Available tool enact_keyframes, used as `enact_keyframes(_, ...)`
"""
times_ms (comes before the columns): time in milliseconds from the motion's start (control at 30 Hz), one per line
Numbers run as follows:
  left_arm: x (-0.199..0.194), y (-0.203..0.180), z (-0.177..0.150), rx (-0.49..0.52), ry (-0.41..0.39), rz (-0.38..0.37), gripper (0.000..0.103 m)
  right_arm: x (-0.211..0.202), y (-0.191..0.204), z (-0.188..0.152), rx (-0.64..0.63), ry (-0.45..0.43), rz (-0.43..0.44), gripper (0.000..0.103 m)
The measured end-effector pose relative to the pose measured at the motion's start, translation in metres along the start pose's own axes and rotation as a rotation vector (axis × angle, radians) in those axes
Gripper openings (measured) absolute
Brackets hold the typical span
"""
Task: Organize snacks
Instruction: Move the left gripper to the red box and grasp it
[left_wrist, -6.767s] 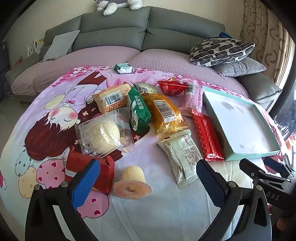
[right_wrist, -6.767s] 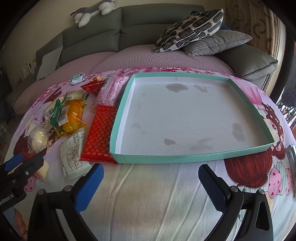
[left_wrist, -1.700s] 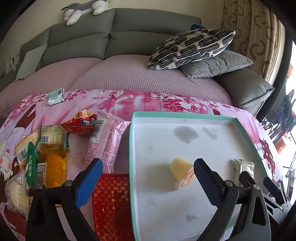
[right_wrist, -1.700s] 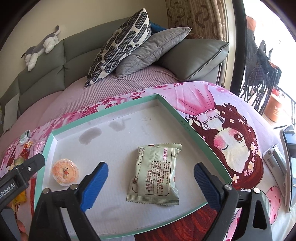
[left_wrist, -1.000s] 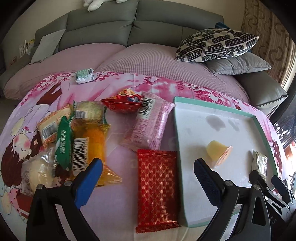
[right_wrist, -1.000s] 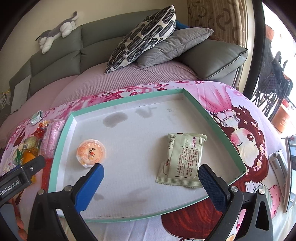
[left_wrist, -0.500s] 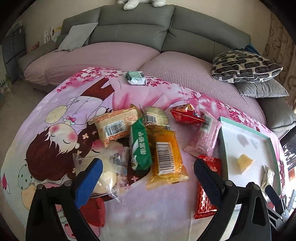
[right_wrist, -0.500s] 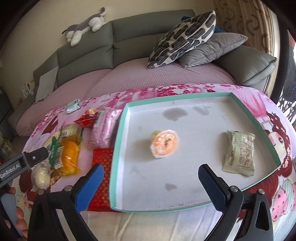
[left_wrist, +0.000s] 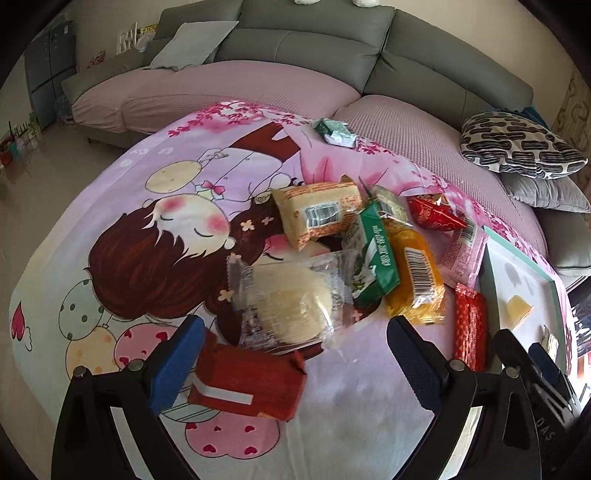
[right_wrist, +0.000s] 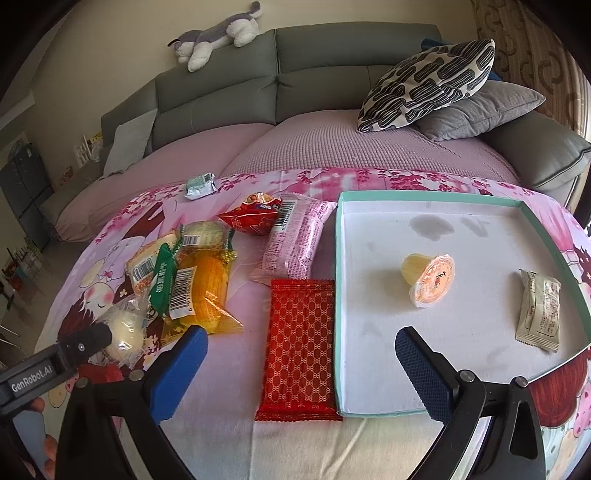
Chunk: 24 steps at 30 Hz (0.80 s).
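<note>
My left gripper (left_wrist: 291, 354) is open over a dark red box-like packet (left_wrist: 247, 380) and a clear-wrapped pale bun (left_wrist: 288, 302). Beyond lie a tan packet (left_wrist: 317, 214), a green packet (left_wrist: 380, 254) and an orange packet (left_wrist: 413, 277). My right gripper (right_wrist: 299, 369) is open above a flat red patterned packet (right_wrist: 301, 343) beside the teal-rimmed tray (right_wrist: 337, 295). The tray holds a jelly cup (right_wrist: 430, 280) and a pale green packet (right_wrist: 539, 310). A pink packet (right_wrist: 295, 236) and a small red bag (right_wrist: 253, 218) lie left of the tray.
The snacks lie on a round table with a pink cartoon cloth (left_wrist: 147, 229). A small green packet (left_wrist: 336, 133) lies at its far edge. A grey sofa (right_wrist: 280, 92) with patterned cushions (right_wrist: 428, 85) curves behind. The left gripper's body (right_wrist: 55, 358) shows in the right wrist view.
My left gripper has swung left from the tray to the snack pile and come low over the bun and dark red packet. My right gripper has drawn back left, over the flat red packet.
</note>
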<state>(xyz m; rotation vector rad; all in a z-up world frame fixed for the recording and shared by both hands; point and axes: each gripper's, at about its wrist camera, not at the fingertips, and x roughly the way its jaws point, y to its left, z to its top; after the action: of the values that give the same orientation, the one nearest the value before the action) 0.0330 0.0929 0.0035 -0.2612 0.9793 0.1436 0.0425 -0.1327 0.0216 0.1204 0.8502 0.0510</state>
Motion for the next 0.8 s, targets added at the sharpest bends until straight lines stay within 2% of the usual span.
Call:
enact_keyframes(133,0.008,0.014,-0.010,-0.012,0.043,0.011,0.099,0.004,0.010,0.003,-0.008,-0.012,0.018,0.102)
enact_keyframes(333,0.024,0.027,-0.023,-0.013,0.102,0.037,0.099,0.019,0.028,0.013,-0.025,-0.029,0.078,0.095)
enact_keyframes(533,0.034,0.031,-0.026,-0.022,0.125,0.033,0.099,0.040,0.051,0.010,-0.072,0.009,0.109,0.089)
enact_keyframes(600,0.035,0.031,-0.026,-0.017,0.122,0.026,0.096,0.045,0.059,0.009,-0.092,0.019,0.112,0.087)
enact_keyframes(667,0.037,0.032,-0.023,-0.017,0.119,0.021,0.088,0.048,0.065,0.008,-0.109,0.024,0.112,0.086)
enact_keyframes(800,0.037,0.036,-0.020,-0.024,0.106,-0.007,0.075,0.055,0.073,0.006,-0.125,0.030,0.114,0.078)
